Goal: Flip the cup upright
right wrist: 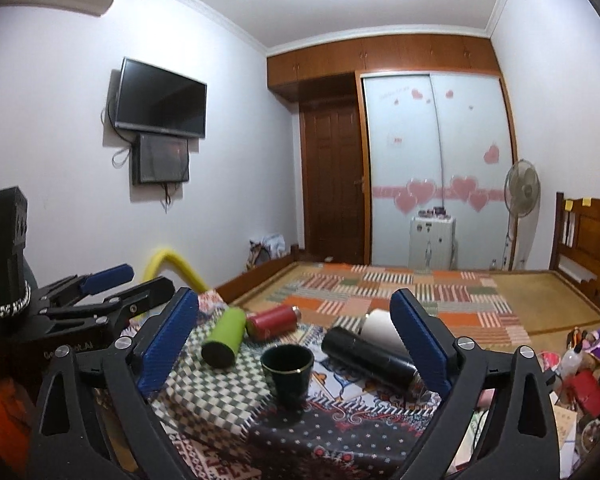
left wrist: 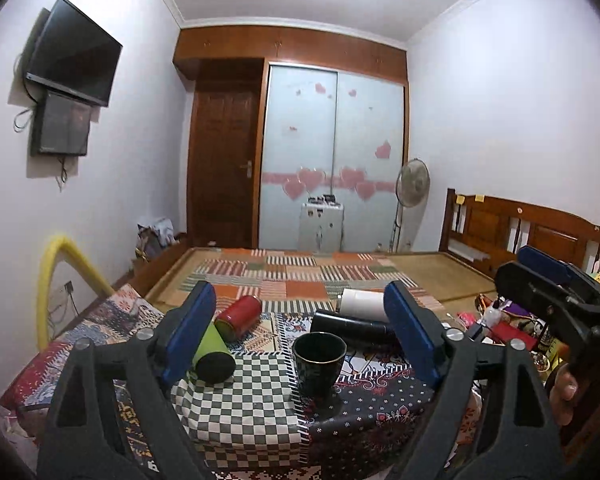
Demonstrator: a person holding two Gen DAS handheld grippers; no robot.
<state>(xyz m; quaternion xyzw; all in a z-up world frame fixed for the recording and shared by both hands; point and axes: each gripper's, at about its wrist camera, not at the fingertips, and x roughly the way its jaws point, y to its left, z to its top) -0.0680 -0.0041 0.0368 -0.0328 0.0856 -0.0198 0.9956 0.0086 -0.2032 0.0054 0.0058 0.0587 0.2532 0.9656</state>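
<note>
dark cup (left wrist: 319, 362) stands upright between the open left tool's (left wrist: 300, 334) fingers.

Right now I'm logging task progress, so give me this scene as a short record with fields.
cup: dark cup standing upright, mouth up, on the patterned cloth
left gripper: open, holding nothing, cup ahead between its fingers
right gripper: open, holding nothing
lying on their sides: green bottle, red can, black bottle, white cylinder
task status: cup appears already upright
</note>
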